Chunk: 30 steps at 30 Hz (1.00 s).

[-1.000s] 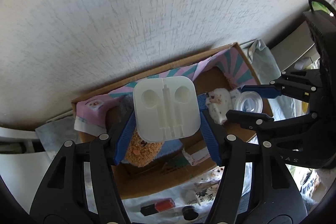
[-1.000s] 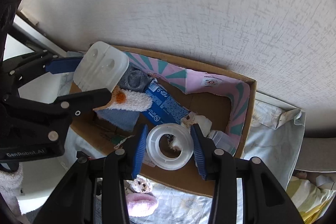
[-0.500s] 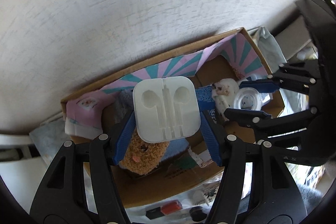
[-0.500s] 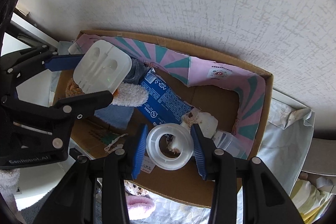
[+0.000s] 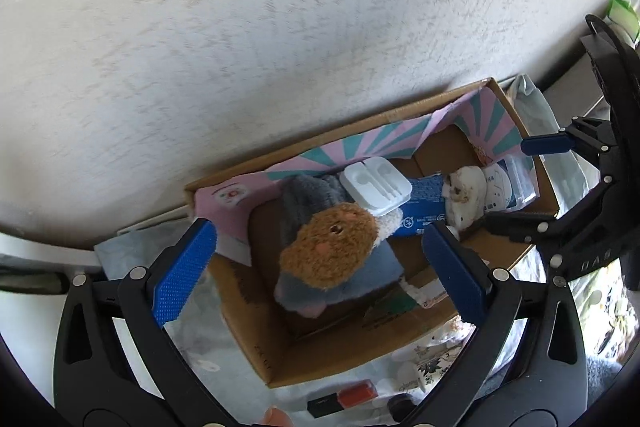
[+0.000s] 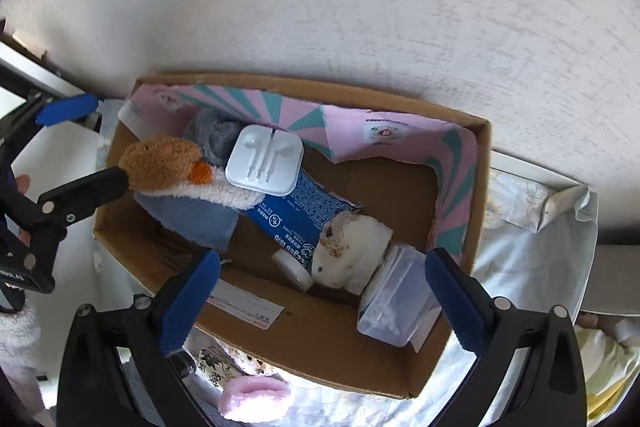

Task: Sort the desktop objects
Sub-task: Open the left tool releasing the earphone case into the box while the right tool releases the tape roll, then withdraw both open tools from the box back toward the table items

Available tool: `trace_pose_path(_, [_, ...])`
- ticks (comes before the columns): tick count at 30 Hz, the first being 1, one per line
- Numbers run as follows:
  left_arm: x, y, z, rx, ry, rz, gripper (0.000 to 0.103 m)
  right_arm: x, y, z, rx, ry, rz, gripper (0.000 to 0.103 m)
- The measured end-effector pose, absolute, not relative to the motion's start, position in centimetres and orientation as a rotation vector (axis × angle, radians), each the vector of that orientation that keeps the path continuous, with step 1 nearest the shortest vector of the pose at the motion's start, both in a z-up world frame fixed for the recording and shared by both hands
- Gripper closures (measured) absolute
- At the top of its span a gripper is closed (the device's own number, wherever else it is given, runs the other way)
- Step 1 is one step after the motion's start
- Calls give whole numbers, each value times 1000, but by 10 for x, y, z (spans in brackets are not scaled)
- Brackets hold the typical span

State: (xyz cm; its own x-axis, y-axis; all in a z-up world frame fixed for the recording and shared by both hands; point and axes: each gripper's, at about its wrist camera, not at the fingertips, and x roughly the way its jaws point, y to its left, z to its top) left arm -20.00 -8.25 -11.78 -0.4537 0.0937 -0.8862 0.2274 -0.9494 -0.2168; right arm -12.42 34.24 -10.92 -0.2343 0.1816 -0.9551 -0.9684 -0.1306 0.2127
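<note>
Both drops done. Our left gripper [image 5: 320, 259] has just been opening its jaws: they now stand wide with nothing between them, and the white earphone case [image 5: 378, 185] it held a second ago lies in the cardboard box [image 5: 256, 343], centre of the left-wrist frame, resting on the blue pack [image 5: 424, 211] and the brown plush [image 5: 328, 251].

Our right gripper [image 6: 320, 287] has likewise just been opening, jaws wide and empty. The clear tape ring [image 6: 294, 269] it carried is now down in the box, lower centre of the right-wrist frame, tucked against the white plush [image 6: 352, 255]. It's partly hidden, so we can't tell how it sits.

We read both items as sorted. More clutter shows outside the box at the bottom edge: a red-and-black item [image 5: 344, 397], probably next.
</note>
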Motion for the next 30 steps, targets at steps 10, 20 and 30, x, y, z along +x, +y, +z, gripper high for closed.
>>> trace_pose_path(10, [-176,-93,-107,1478,558,-2555,0,-123,333,-101,-977,1189,1501,1])
trace_pose_path(20, [-150,-91,-104,1387,666,-2534,0,-134,315,-67,-1009,974,1433,1])
trace_pose_path(30, [-107,-88,-97,1285,746,-2514,0,-129,284,-44,-891,961,1396,1])
